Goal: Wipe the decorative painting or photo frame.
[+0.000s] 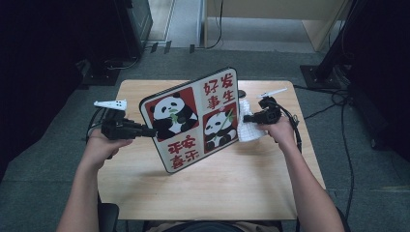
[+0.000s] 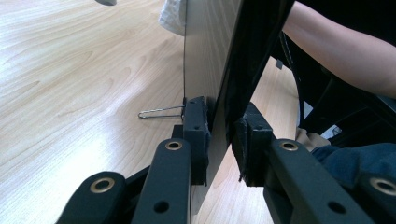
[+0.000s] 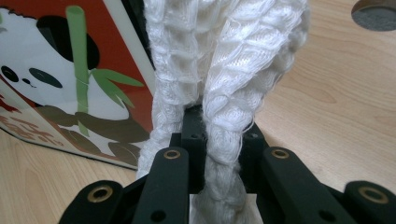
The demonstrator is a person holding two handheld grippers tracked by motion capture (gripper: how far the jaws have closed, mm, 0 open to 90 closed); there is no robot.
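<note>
High view, board: a panda board (image 1: 193, 118) with red and white squares and red Chinese characters stands tilted on its lower edge at the middle of the wooden table (image 1: 241, 183).
High view, left gripper: the left gripper (image 1: 147, 131) is at the board's left edge, jaws clamped on it.
High view, right gripper: the right gripper (image 1: 247, 118) is just beside the board's right edge, holding a white knitted cloth (image 1: 249, 128) that touches that edge.
Left gripper view, grip: the left gripper (image 2: 223, 140) has both black jaws pressed on the board (image 2: 210, 56), one on each face; a forearm (image 2: 345, 51) lies beyond the board.
Right gripper view, grip: the right gripper (image 3: 223, 135) has its jaws together on the cloth (image 3: 224, 60), which rises in thick folds.
Right gripper view, board: the board (image 3: 60, 79) stands to the left of the cloth, touching it.
</note>
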